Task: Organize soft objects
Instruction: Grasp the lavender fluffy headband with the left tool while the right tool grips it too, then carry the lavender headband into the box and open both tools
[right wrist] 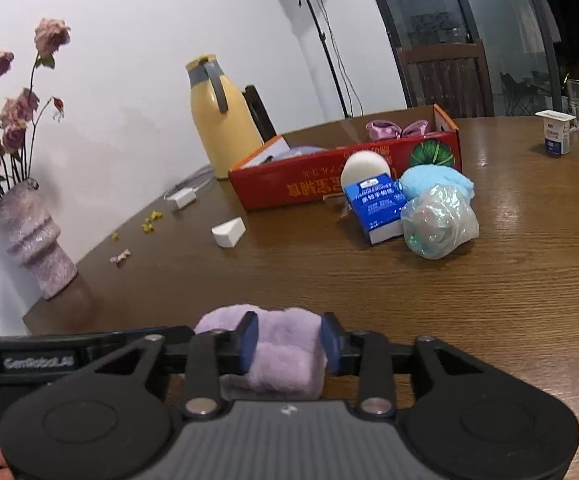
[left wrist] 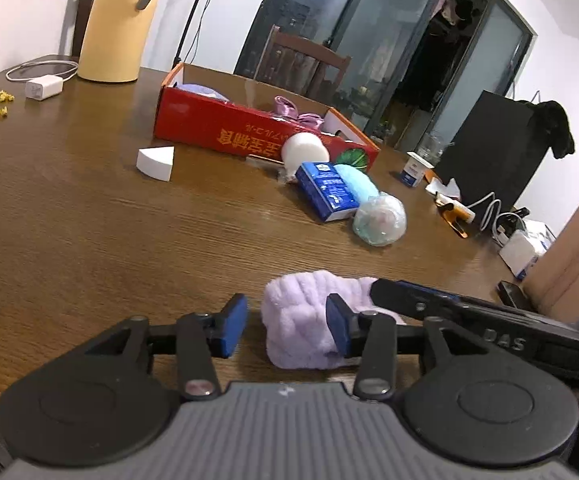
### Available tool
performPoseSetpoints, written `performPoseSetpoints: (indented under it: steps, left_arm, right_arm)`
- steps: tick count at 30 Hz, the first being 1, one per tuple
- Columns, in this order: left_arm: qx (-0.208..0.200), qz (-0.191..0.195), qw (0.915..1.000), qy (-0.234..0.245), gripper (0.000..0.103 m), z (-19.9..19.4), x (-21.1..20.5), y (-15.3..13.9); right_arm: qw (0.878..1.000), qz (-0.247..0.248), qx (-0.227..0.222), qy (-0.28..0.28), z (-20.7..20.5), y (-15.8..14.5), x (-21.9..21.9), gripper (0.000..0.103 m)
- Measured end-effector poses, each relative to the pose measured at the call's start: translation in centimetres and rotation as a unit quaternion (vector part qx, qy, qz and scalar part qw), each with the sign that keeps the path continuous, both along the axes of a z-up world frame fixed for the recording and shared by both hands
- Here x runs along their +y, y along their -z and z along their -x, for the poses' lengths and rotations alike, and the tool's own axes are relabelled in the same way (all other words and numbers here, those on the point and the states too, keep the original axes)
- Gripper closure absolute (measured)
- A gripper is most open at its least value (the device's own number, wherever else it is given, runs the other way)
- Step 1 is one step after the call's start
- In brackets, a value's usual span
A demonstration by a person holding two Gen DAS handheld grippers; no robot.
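A fluffy lilac cloth (left wrist: 305,316) lies at the table's near edge. My left gripper (left wrist: 287,330) is open, its pads around one end of the cloth with a gap on the left side. My right gripper (right wrist: 289,342) is shut on the lilac cloth (right wrist: 285,352), both pads pressing its sides. The right gripper's body also shows in the left wrist view (left wrist: 469,316), to the right of the cloth. A red cardboard box (left wrist: 225,124) (right wrist: 313,180) stands at the far side and holds a pink satin piece (right wrist: 395,128) and a lilac item (left wrist: 201,90).
In front of the box lie a white round sponge (left wrist: 305,150), a blue carton (left wrist: 327,192), a light blue fluffy ball (right wrist: 437,182) and a plastic-wrapped ball (right wrist: 439,228). A white wedge sponge (left wrist: 155,162), yellow jug (left wrist: 119,20), vase (right wrist: 35,240), yoghurt cup (right wrist: 557,132) stand around.
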State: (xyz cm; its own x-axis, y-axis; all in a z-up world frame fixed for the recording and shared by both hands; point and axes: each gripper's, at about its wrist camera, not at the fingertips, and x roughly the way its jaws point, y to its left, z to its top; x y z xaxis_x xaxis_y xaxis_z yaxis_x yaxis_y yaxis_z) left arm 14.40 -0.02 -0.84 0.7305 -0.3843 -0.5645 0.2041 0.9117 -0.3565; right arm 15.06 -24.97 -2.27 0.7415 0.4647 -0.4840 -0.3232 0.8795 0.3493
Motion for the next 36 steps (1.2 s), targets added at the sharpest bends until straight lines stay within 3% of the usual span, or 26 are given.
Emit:
performPoseSetpoints:
  steps: [2, 6, 10, 18, 23, 26, 30, 32, 36]
  left_arm:
    - [0.006, 0.011, 0.9999, -0.01, 0.044, -0.4, 0.0, 0.5]
    - [0.011, 0.017, 0.9998, -0.001, 0.044, -0.8, -0.5, 1.3]
    - [0.008, 0.014, 0.9996, 0.022, 0.064, -0.9, -1.0, 1.8]
    - [0.015, 0.036, 0.9988, 0.029, 0.071, -1.7, -0.6, 1.7]
    - [-0.057, 0.014, 0.9972, 0.047, 0.071, -3.4, -1.2, -1.2]
    - [-0.079, 0.012, 0.9953, 0.056, 0.071, -7.9, -1.1, -4.2]
    - [-0.085, 0.026, 0.9946, 0.053, 0.071, -17.4, -0.6, -8.1]
    - [-0.074, 0.027, 0.9953, 0.055, 0.071, -23.1, -0.6, -9.1]
    - [-0.022, 0.024, 0.9994, 0.011, 0.072, -34.1, -1.1, -9.0]
  right_arm:
    - [1.0, 0.0, -0.002, 0.004, 0.0, 0.0, -0.1, 0.066]
    - [1.0, 0.014, 0.0, 0.011, -0.3, 0.7, 0.4, 0.066]
    - [1.0, 0.024, 0.016, 0.003, -0.5, 2.0, 1.0, 0.068]
    - [1.0, 0.01, 0.009, 0.001, -1.0, 2.1, 1.0, 0.082]
    - [1.0, -0.006, -0.03, 0.001, -2.8, -0.2, 0.5, 0.084]
    - [0.998, 0.0, -0.064, -0.006, -6.5, -3.0, 0.2, 0.084]
    - [0.995, 0.007, -0.1, -0.019, -15.7, -7.5, 0.0, 0.084]
    - [0.996, 0.002, -0.088, -0.012, -21.8, -8.9, 0.0, 0.084]
    - [0.999, 0.013, -0.053, -0.003, -32.9, -9.9, 1.4, 0.085]
